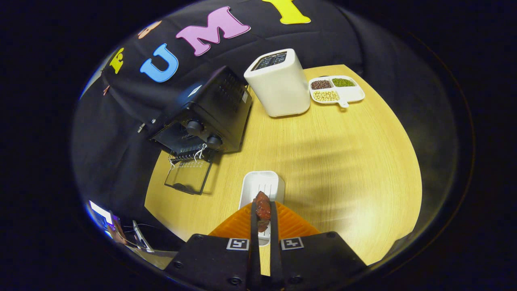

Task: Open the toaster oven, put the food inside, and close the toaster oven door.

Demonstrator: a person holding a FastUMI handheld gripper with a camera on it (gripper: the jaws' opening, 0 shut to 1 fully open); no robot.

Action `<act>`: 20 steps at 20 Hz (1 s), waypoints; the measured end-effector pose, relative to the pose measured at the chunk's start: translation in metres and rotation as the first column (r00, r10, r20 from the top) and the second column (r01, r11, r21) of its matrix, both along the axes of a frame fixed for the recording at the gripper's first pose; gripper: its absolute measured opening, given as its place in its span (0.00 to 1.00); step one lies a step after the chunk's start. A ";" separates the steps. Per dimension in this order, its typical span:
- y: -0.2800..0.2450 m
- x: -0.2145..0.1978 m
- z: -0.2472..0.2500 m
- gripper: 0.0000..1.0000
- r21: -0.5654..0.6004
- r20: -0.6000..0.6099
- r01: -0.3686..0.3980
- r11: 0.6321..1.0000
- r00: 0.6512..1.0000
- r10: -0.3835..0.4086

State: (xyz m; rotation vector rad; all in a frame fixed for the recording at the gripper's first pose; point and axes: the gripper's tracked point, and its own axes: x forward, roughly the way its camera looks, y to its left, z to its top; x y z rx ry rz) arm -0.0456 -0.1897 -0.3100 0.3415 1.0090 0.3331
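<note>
My gripper (263, 211) is shut on a reddish-brown piece of food (262, 208), both fingers pressing its sides. It hangs just above a white ridged tray (262, 184) that lies on the wooden table (343, 161) right ahead of the fingers. The black toaster oven (210, 115) stands beyond and to the left, near the table's back left edge. Its glass door (189, 176) is folded down flat and open toward me, with the wire rack showing at the mouth. Two knobs sit on its front right side.
A tall white toaster (278, 83) stands to the right of the oven at the back. Further right lies a white divided dish (336, 91) holding beans and grains. A screen glows low on the left, beyond the table edge.
</note>
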 end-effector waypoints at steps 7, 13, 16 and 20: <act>0.051 0.003 0.074 0.14 0.047 0.179 0.037 0.998 0.983 -0.045; 0.161 0.002 0.109 0.13 0.185 0.261 0.009 0.983 0.963 -0.059; 0.211 0.004 0.103 0.14 0.239 0.248 0.018 0.971 0.966 -0.079; 0.274 0.035 0.088 0.13 0.306 0.247 0.050 0.951 0.960 -0.131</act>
